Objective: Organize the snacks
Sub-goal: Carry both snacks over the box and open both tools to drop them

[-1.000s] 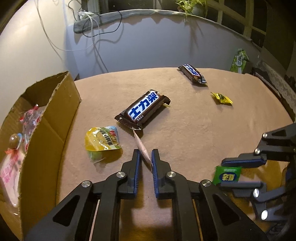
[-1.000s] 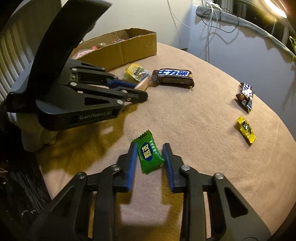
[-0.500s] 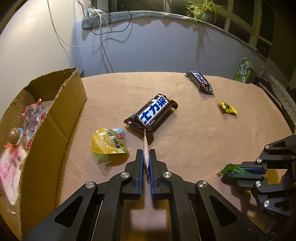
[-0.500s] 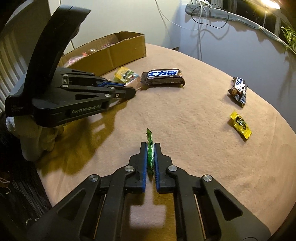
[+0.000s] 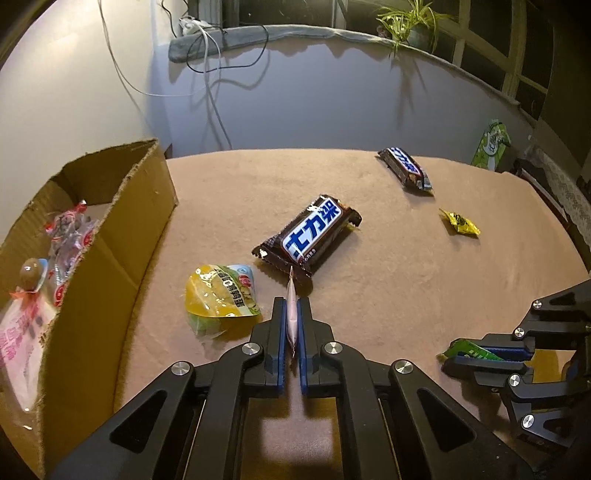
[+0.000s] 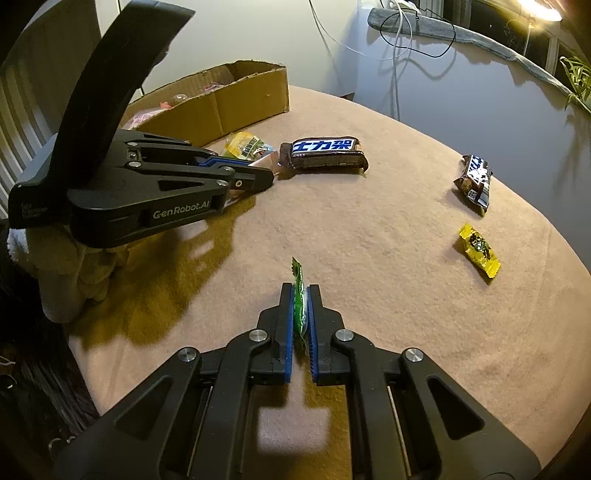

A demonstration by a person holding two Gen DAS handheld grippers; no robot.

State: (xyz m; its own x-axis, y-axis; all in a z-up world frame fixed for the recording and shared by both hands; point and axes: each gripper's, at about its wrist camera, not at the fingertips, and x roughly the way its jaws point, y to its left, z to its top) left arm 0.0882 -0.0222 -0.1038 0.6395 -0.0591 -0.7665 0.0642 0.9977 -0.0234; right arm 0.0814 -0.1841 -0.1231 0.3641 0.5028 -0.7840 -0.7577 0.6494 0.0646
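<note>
My left hand-held gripper (image 5: 291, 325) points level over the near edge of the bench (image 5: 388, 288), clamped on a thin pink sachet (image 5: 291, 310) held edge-on, while my right hand-held gripper (image 6: 300, 314), low at the near right, is clamped on a green candy packet (image 6: 298, 299). The bench wears a tan cloth and stands before a pale wall with trailing cables and a sill with a potted plant (image 5: 413, 22). Loose on the cloth I count one yellow jelly cup (image 5: 221, 295) just beside my left fingers, two chocolate bars, the larger bar (image 5: 308, 234) midway and the smaller bar (image 5: 406, 171) far back, and one yellow candy (image 5: 460, 221), with one cardboard box (image 5: 122, 236) of snacks along the left.
</note>
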